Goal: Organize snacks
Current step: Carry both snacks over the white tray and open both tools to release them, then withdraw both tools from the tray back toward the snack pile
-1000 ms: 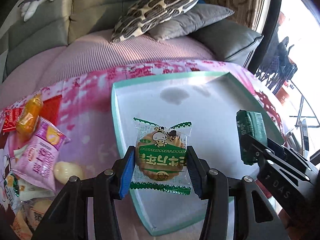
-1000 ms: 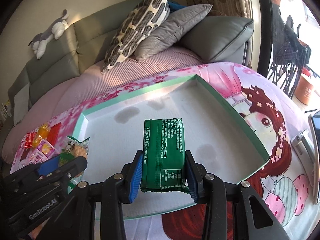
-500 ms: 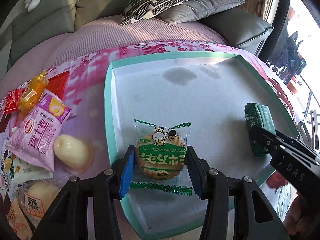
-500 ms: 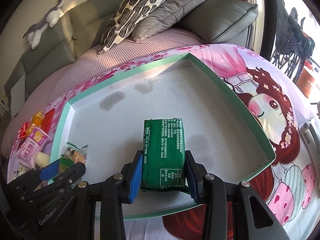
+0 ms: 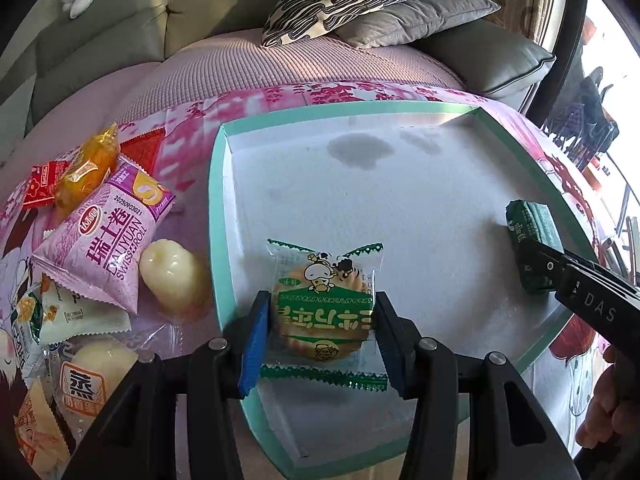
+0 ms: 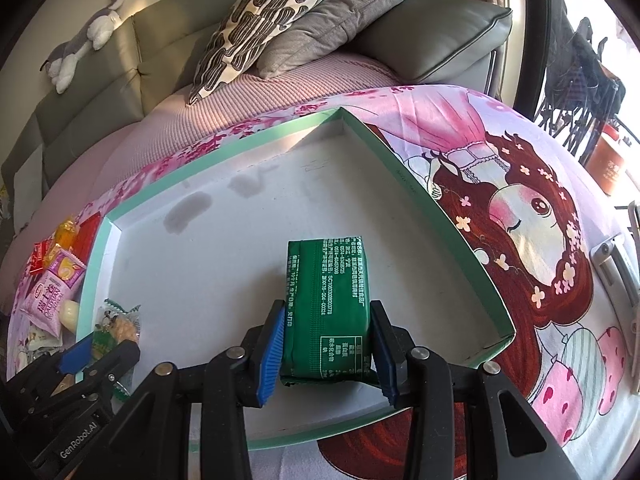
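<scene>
Two grippers observed over tray [image 5: 218, 208], both reaching forward from near edge. Left gripper [image 5: 322, 326] held low and roughly level at tray's near-left corner; right gripper [image 6: 326, 338] at near-right portion, angled slightly downward toward tray floor. Part of a hand [image 5: 608, 408] visible at lower right of left wrist view, behind right gripper body. Round biscuit packet [image 5: 322, 308], clear wrapper with green print, seated between left blue pads [image 5: 254, 344], pads pressed on both sides of biscuit; upper half of wrapper projecting past fingertips. Contact between packet and tray floor not determinable. Green foil packet [image 6: 326, 304] clamped between right pads [image 6: 272, 354], long axis along fingers, far end projecting well past tips over white tray floor; whether resting on floor or just above, not determinable. Both sets of jaws narrowed only to width of held item. Remaining snacks lying on pink printed cloth [image 6: 540, 208] left of tray: purple swiss-roll packet [image 5: 104, 236], orange wrapped sweet [image 5: 86, 168], red packet [image 5: 40, 186], pale jelly cup [image 5: 172, 276] just beside tray's left wall. Dark stains noted on far part of tray floor.
</scene>
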Motion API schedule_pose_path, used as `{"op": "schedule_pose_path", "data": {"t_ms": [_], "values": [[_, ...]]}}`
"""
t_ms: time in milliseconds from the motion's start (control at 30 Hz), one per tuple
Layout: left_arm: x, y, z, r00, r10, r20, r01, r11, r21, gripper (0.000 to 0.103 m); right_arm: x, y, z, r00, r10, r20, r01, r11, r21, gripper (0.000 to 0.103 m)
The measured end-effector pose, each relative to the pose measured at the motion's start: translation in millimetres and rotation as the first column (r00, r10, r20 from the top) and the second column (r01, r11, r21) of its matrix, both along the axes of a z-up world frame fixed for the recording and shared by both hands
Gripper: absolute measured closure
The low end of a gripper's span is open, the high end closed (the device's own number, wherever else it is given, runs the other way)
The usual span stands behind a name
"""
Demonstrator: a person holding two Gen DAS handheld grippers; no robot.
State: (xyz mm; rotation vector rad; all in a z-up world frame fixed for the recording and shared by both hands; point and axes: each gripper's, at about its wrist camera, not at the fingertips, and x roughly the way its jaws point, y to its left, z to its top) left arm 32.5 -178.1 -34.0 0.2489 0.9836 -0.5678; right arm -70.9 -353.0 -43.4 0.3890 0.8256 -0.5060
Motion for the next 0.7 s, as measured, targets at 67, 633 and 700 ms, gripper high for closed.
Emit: {"op": "schedule_pose_path", "data": {"t_ms": [67, 633, 700], "values": [[-1, -2, 1, 1.000, -0.004, 0.014, 0.003, 1.000, 0.013, 0.051, 1, 1, 0, 1.000, 0.008, -0.008, -0.008, 1.000, -0.008, 0.056], [-15, -4, 27, 0.998, -0.048, 0.045, 0.050, 0.998, -0.032, 0.018, 2, 19, 13, 0.995, 0.078, 0.055, -0.074, 0.994, -0.077, 0.017], [-14, 1, 32, 0.998, -0.027, 0.060, 0.029, 0.999, -0.031, 0.012, 1, 18, 16, 0.994, 0.073, 0.076, -0.068, 0.995, -0.074, 0.013]]}}
